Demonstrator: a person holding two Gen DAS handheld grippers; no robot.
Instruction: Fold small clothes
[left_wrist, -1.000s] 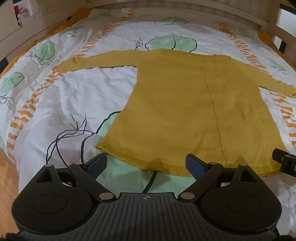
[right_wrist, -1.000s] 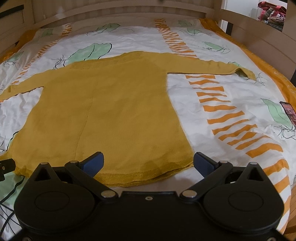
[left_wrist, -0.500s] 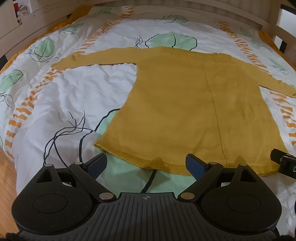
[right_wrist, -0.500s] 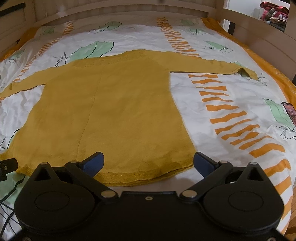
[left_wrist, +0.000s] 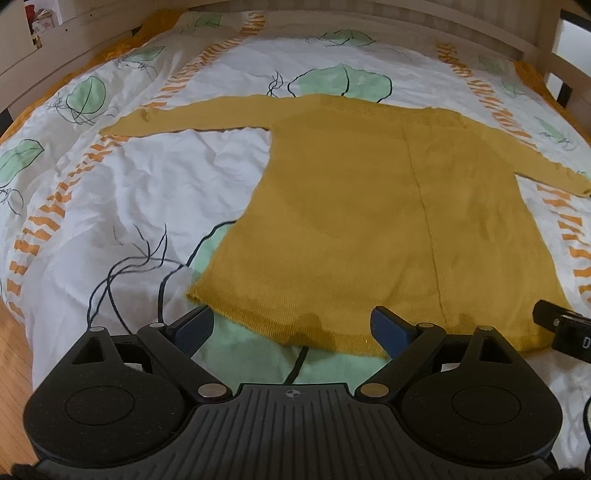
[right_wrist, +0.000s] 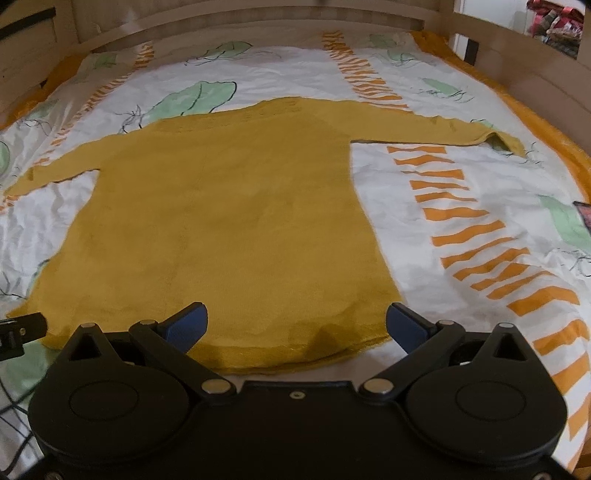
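Left tool (left_wrist: 291, 326) is spread wide, holding nothing, right at the hem's left corner, with bare bedsheet (left_wrist: 155, 192) off to its left. The mustard sweater (left_wrist: 388, 206) lies flat on the bed, sleeves out, straight ahead of both tools. Right tool (right_wrist: 295, 326), also wide and empty-handed, sits over the hem's right corner, with open sheet to its right.

black tool (left_wrist: 291, 328), blue pads (left_wrist: 388, 326), silver screws
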